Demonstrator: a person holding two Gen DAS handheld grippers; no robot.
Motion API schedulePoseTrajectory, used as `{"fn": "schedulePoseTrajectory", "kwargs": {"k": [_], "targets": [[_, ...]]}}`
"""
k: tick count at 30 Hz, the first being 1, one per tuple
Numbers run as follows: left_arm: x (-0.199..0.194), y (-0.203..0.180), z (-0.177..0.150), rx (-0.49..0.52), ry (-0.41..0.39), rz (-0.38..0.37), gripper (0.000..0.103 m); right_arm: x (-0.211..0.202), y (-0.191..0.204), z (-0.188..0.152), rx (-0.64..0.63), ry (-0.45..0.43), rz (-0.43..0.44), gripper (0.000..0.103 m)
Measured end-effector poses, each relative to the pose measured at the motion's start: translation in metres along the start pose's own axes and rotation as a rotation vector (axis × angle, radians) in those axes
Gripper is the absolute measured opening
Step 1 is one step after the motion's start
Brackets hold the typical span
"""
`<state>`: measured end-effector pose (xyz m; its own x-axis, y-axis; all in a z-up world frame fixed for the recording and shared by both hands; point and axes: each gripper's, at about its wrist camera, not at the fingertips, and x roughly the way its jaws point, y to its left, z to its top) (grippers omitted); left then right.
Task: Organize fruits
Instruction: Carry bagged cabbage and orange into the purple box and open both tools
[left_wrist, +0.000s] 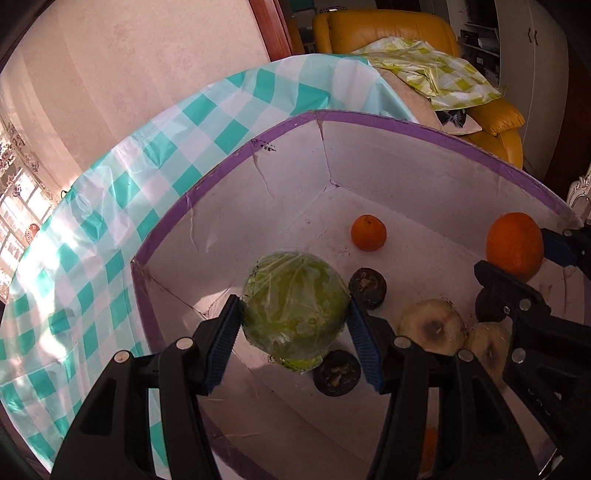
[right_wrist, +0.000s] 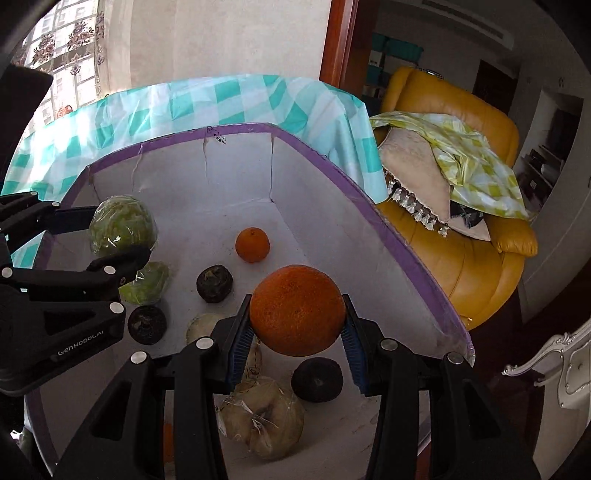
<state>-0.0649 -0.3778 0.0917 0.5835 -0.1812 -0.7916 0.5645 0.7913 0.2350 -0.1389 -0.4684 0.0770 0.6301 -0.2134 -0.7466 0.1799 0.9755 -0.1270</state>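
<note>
Fruits in view, by count: two oranges, three dark round fruits, two pale wrapped fruits and two green wrapped pieces (the wrap is clear film).

Left gripper (left_wrist: 295, 325): jaws part-open, pads pressed on either side of the green wrapped fruit (left_wrist: 295, 314), which hangs between them above the box floor. Below and just beyond these jaws lie two dark fruits, one (left_wrist: 368, 288) past the right pad and one (left_wrist: 337, 373) under it.

Right gripper (right_wrist: 297, 321): jaws narrowly set, clamped on the large orange (right_wrist: 297, 310), held clear of the floor. Ahead of these jaws rests the small orange (right_wrist: 252, 244); ahead and to their left a dark fruit (right_wrist: 214, 283); under their right pad a third dark fruit (right_wrist: 317, 379); beneath them a pale wrapped fruit (right_wrist: 264, 417), with a second pale one (right_wrist: 201, 326) partly hidden behind the left pad. A second green piece (right_wrist: 146, 283) lies under the other gripper's arm.

Container: one white box with a purple rim (right_wrist: 388, 229), holding all loose fruit; both sets of jaws are over its interior. Its far wall shows creases.

Surroundings: the box stands on a table under a teal-and-white checked cloth (left_wrist: 110, 206). Beyond the jaws, past the box's right wall, stands a yellow leather armchair (right_wrist: 476, 266) bearing a cushion (right_wrist: 417, 173) and a yellow-green checked cloth (right_wrist: 476, 173).
</note>
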Motion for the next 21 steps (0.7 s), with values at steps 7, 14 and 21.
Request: {"fn": "schedulePoseTrajectory", "kwargs": {"k": [7, 14, 21], "targets": [[0.023, 0.001, 0.013, -0.006, 0.113, -0.018, 0.058, 0.02, 0.005, 0.006, -0.127, 0.124, 0.05, 0.045], [0.029, 0.001, 0.014, -0.002, 0.15, -0.032, 0.058, 0.026, 0.006, 0.006, -0.173, 0.196, 0.088, 0.044], [0.03, 0.006, 0.014, -0.022, 0.152, -0.065, 0.061, 0.028, 0.008, 0.006, -0.182, 0.239, 0.105, 0.045]]}}
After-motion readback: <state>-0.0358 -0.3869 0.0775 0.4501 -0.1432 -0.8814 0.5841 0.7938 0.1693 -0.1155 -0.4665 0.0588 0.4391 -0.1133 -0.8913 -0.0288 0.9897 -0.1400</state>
